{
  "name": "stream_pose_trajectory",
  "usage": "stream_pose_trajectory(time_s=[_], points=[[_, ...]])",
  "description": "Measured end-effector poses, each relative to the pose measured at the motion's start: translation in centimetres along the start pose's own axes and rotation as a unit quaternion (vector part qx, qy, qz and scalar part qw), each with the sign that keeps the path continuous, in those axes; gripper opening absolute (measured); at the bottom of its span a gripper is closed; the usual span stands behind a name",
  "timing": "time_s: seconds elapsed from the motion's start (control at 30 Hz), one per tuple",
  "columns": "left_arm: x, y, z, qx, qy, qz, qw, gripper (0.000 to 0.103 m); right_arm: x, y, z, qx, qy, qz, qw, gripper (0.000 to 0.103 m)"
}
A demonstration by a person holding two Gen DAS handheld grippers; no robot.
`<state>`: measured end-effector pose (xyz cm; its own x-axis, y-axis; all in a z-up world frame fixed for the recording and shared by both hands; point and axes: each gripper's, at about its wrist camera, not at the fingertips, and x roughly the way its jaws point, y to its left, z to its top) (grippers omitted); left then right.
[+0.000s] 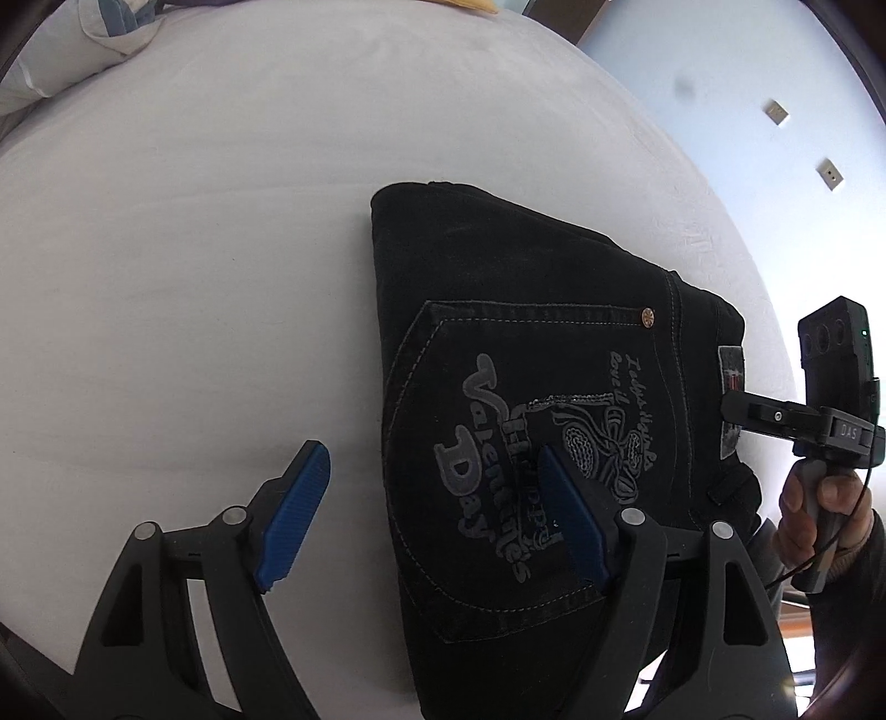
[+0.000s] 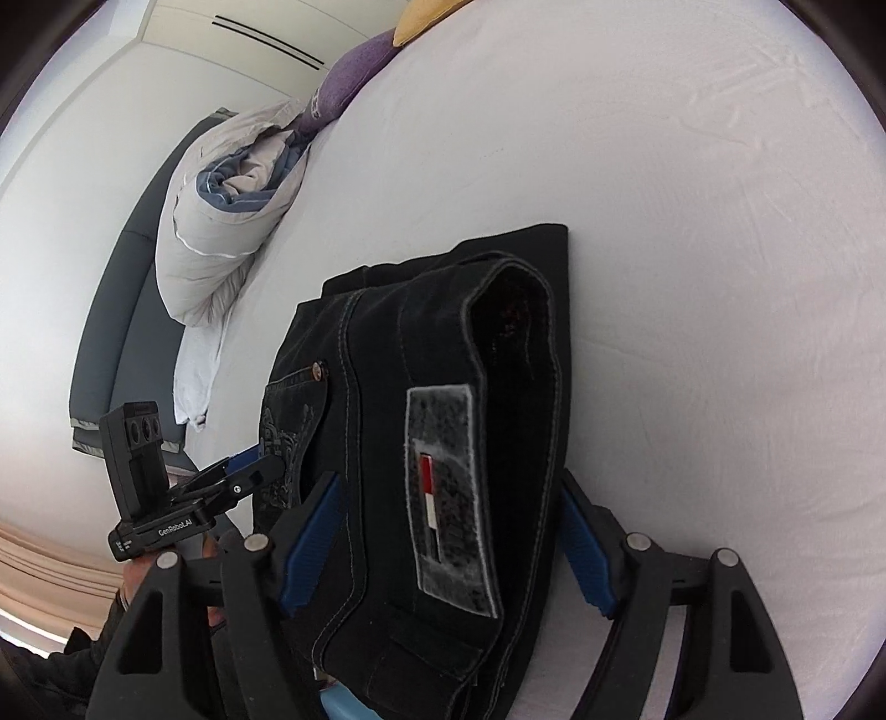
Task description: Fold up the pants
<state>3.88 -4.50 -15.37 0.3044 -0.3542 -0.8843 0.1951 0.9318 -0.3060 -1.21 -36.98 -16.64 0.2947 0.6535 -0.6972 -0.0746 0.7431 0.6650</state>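
Observation:
The black jeans lie folded into a compact stack on the white bed, back pocket with grey print facing up. In the right wrist view the jeans show their waistband with a grey patch label. My left gripper is open, above the stack's left edge: one blue pad over the sheet, the other over the pocket print. My right gripper is open, its jaws standing either side of the waistband end. The right gripper also shows in the left wrist view at the waistband edge. The left gripper shows in the right wrist view.
The white bed sheet spreads around the jeans. A rolled grey and blue duvet lies at the bed's head, with a purple cushion and a yellow one. A pale blue wall with sockets is beyond the bed.

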Motion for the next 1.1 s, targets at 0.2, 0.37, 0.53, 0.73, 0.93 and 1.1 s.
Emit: stream_pose_trajectory(time_s=[0.2, 0.37, 0.53, 0.73, 0.93, 1.1], points=[[1.1, -1.2, 0.6, 0.02, 0.023, -0.015, 0.9994, 0.05, 0.6, 1.1, 0.3, -0.022, 0.013, -0.054, 0.998, 0.05], [0.6, -3.4, 0.6, 0.054, 0.01, 0.005, 0.9985, 0.029, 0.1, 3.3, -0.3, -0.072, -0.002, -0.1, 0.992, 0.03], [-0.7, -4.3, 1.1, 0.052, -0.009, 0.004, 0.9986, 0.02, -0.8, 6.4, -0.4, -0.126, -0.021, -0.131, 0.983, 0.022], [-3.8, -5.2, 3.3, 0.06, -0.049, -0.012, 0.9969, 0.02, -3.0, 9.4, 0.8, -0.162, -0.061, -0.128, 0.977, 0.02], [-4.2, -5.8, 8.9, 0.085, -0.083, 0.003, 0.9928, 0.02, -3.6, 10.5, 5.9, -0.19, -0.093, -0.13, 0.969, 0.02], [-1.6, -5.6, 14.4, 0.109, -0.1, 0.028, 0.9886, 0.02, -2.2, 8.5, 12.0, -0.172, -0.107, -0.112, 0.973, 0.02]])
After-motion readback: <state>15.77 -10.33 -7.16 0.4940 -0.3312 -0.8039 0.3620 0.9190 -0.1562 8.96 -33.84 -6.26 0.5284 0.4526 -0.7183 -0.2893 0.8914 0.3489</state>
